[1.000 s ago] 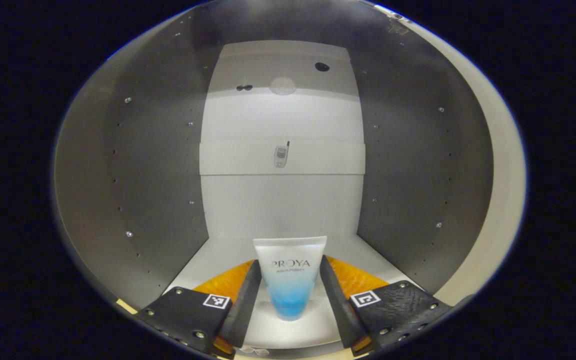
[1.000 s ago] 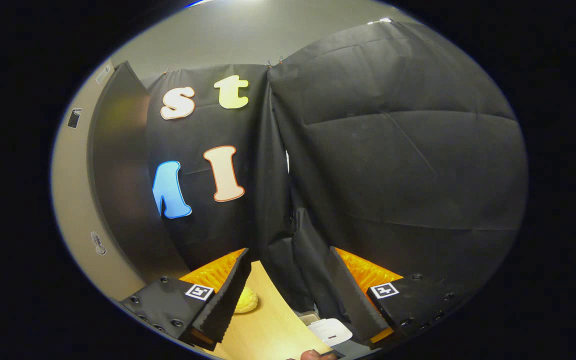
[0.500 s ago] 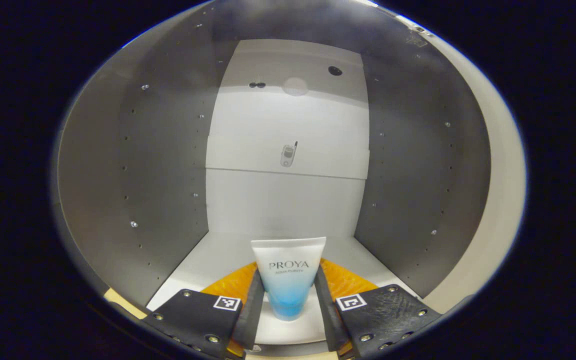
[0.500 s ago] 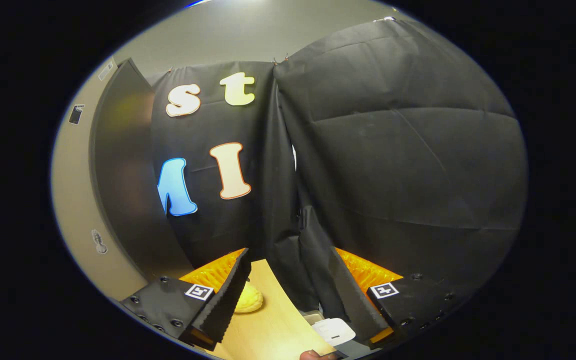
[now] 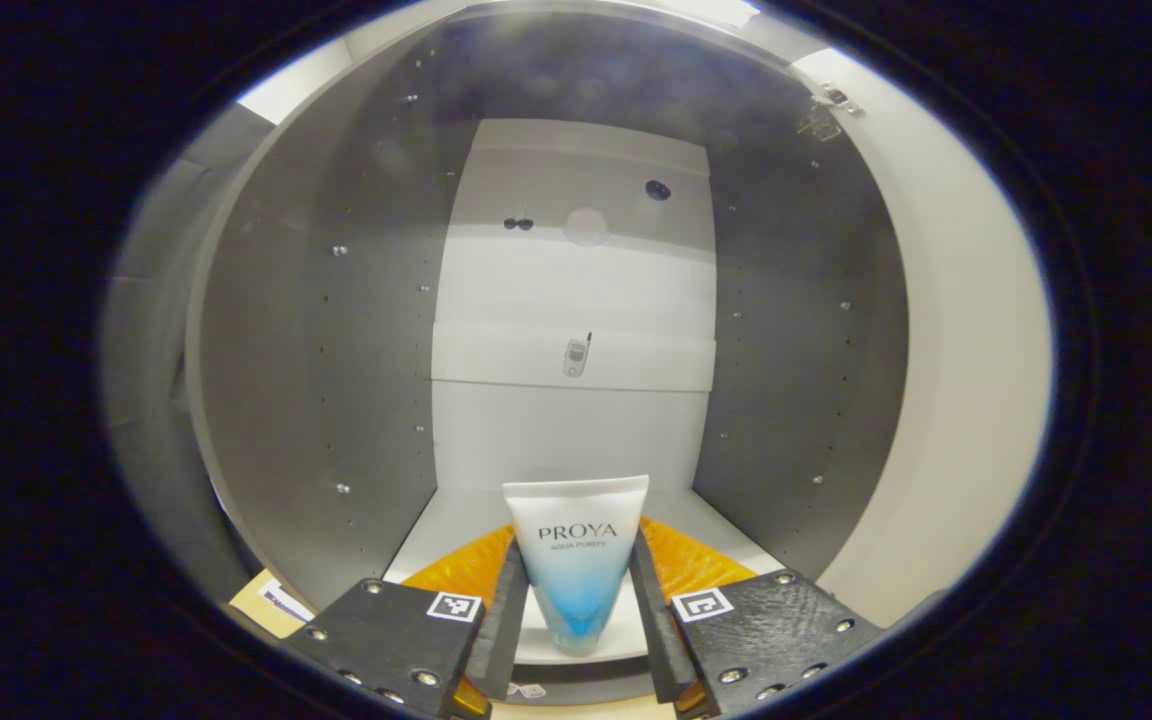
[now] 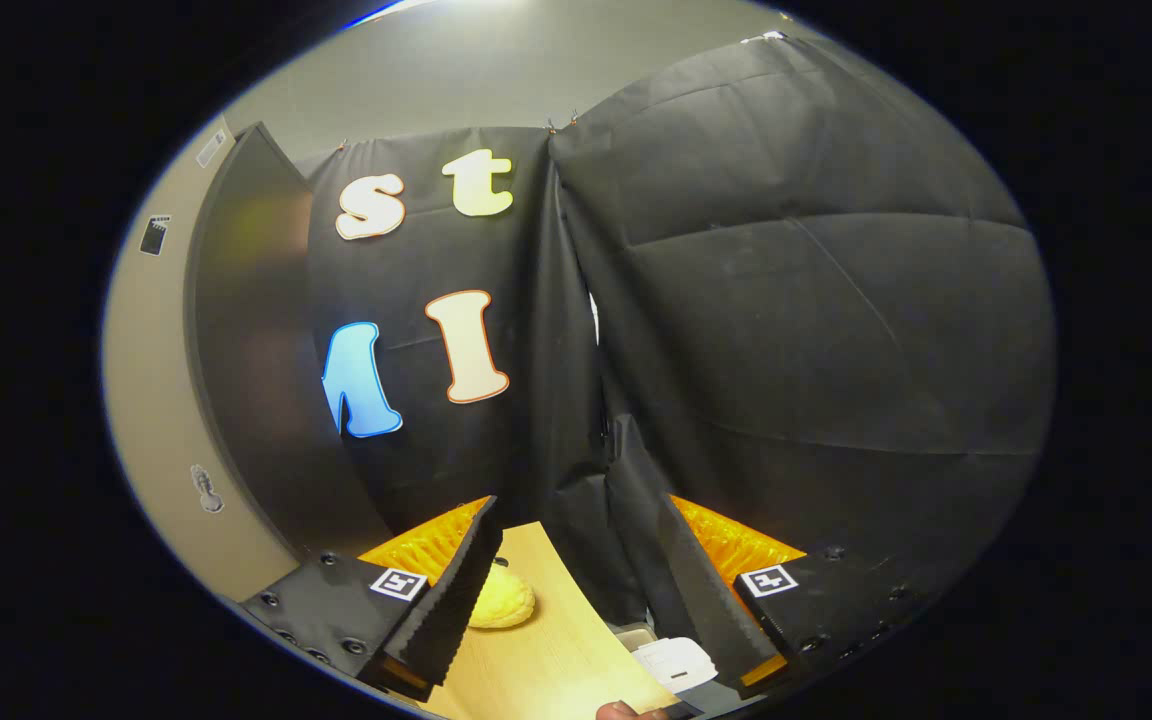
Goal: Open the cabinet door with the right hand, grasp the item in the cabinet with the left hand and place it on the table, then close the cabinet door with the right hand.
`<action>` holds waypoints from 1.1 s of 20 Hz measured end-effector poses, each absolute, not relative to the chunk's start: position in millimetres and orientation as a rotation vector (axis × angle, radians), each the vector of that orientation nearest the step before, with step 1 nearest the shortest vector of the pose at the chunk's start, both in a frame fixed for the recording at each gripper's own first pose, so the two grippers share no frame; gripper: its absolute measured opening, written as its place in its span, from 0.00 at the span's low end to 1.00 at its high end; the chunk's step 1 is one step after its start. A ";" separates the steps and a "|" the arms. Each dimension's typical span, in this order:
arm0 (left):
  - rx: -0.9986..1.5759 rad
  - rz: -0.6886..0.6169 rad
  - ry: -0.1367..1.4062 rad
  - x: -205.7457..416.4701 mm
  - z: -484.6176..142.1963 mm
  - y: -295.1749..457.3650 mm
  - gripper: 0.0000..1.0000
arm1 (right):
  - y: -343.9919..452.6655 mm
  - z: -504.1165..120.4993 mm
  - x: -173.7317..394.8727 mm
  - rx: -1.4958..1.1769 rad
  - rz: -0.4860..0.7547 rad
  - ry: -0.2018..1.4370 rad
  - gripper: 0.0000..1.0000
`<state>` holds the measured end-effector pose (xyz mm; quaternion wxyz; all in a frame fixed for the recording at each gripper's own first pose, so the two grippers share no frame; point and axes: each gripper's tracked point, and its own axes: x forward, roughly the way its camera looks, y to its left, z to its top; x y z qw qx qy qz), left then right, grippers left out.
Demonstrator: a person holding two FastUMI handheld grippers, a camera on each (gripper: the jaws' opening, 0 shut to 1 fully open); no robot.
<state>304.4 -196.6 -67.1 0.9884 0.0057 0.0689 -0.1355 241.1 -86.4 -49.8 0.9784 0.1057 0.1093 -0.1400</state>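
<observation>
The white squeeze tube fading to blue at its lower end (image 5: 577, 565) sits at the bottom centre of the left gripper view, clamped between the two fingers of the left gripper (image 5: 576, 620), which press on its sides. Its long axis runs up and down the frame: the wide flat crimped end points up, the narrower blue end down toward the grey cabinet's white floor (image 5: 456, 515). Whether it rests on that floor or hangs just clear I cannot tell. Behind it rise the white back panel (image 5: 576, 300) and the grey side walls with rows of small holes.

The step in hand looks like the grasp-and-withdraw: the door is open and the tube is gripped at the cabinet's front edge. The next move calls for drawing it straight out without tilting, then lowering it onto the table.

In the right gripper view the right gripper (image 6: 576, 590) stands spread apart, holding nothing, above the pale wooden table (image 6: 556, 660) near a yellow rounded object (image 6: 504, 605); the grey cabinet door (image 6: 246, 350) stands open at the left.
</observation>
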 end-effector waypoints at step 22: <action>0.067 -0.312 0.189 162.9 -120.6 -70.0 0.53 | -37.6 -36.4 138.3 0.193 -0.312 0.237 0.92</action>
